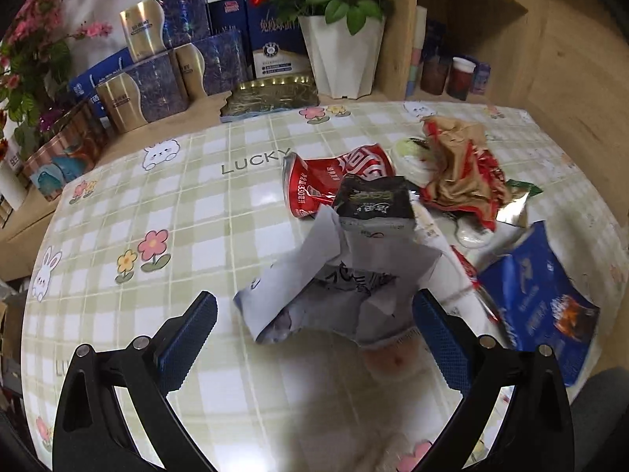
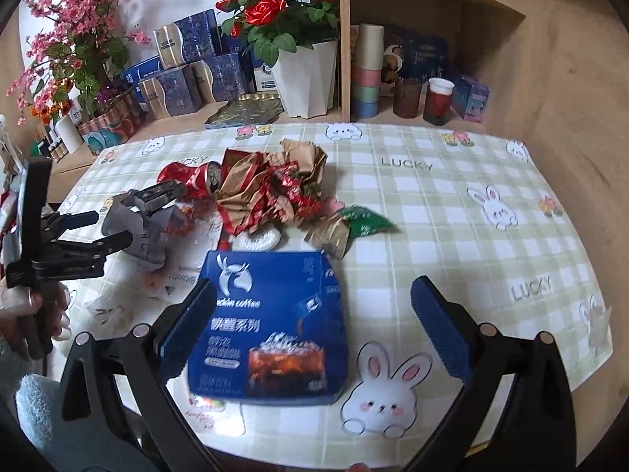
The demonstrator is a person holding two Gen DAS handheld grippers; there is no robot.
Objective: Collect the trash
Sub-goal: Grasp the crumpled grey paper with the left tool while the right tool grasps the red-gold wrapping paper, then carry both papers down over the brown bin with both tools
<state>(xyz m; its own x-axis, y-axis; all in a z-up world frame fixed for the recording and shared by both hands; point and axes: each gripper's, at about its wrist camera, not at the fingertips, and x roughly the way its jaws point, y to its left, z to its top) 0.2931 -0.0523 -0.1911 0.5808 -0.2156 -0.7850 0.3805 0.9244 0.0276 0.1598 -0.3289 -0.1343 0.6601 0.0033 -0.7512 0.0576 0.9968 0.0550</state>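
Note:
A heap of trash lies on the checked tablecloth. My left gripper [image 1: 314,314] is open, its jaws on either side of a crumpled grey-white wrapper [image 1: 330,295], which also shows in the right wrist view [image 2: 137,232]. Behind it lie a crushed red can [image 1: 334,177], a black packet [image 1: 373,200] and a crumpled brown-red paper bag [image 1: 460,169]. My right gripper [image 2: 310,310] is open, its left finger beside a flattened blue coffee box [image 2: 275,330]. A green and gold wrapper [image 2: 354,228] lies behind the box.
Gift boxes [image 2: 184,74], a white pot of red roses [image 2: 302,74] and pink flowers [image 2: 78,39] stand along the back. A wooden shelf [image 2: 412,90] with cups and jars stands at the back right. The tablecloth [image 2: 471,216] lies bare on the right.

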